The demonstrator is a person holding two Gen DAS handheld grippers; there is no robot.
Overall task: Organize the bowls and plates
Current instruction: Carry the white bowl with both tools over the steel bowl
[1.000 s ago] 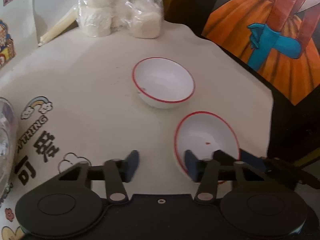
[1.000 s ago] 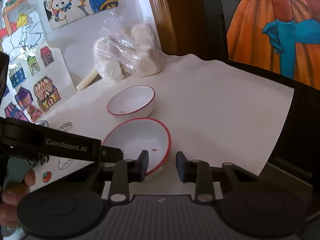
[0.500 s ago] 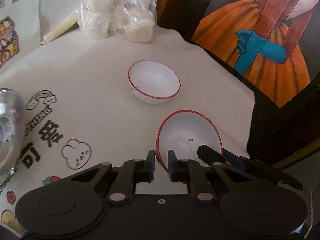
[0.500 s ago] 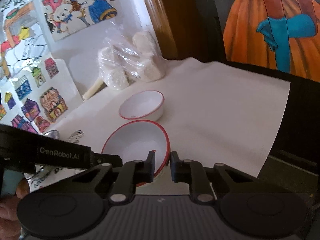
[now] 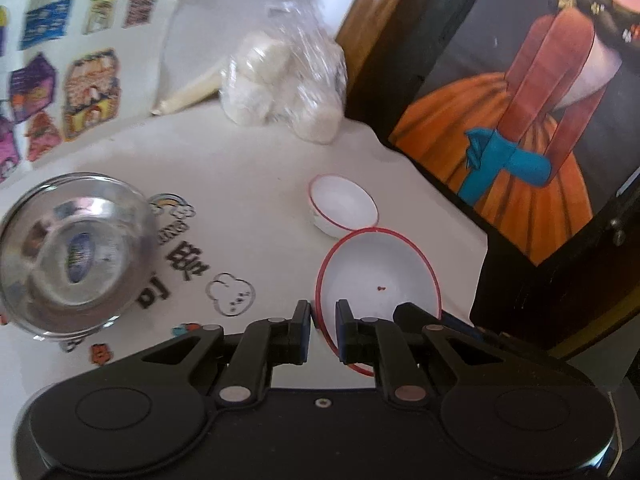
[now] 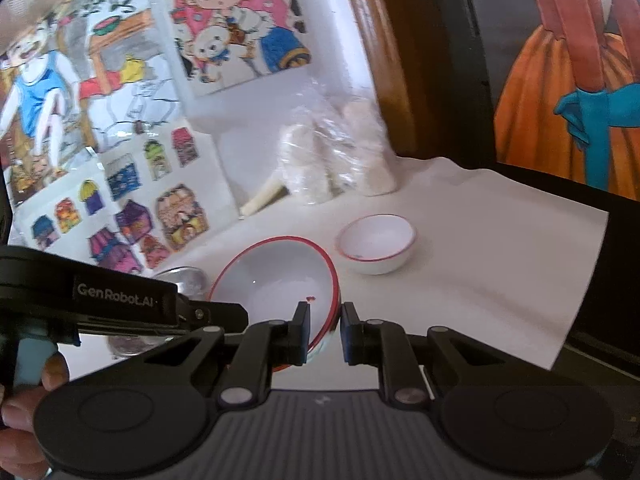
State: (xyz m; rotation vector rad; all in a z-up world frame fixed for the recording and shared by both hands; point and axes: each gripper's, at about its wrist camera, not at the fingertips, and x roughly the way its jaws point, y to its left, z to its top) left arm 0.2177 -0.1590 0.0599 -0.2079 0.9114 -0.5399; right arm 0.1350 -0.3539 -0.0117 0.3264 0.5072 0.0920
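Left wrist view: the left gripper (image 5: 323, 326) has its fingers clenched on the near rim of the larger red-rimmed bowl (image 5: 380, 276), low centre of the frame. The bowl is tilted and seems lifted off the bench (image 5: 248, 184). The smaller red-rimmed bowl (image 5: 343, 204) stands just above it in the frame; the steel bowl (image 5: 72, 252) is at the left.

Right wrist view: the right gripper (image 6: 325, 328) also pinches this bowl's rim (image 6: 334, 280), at lower centre. The smaller bowl (image 6: 376, 242) sits to the right of centre.

Step in hand: carrying the larger bowl with both grippers.

Next move: probably level it, then set it down beside or under the smaller one. Nesting it inside looks impossible.
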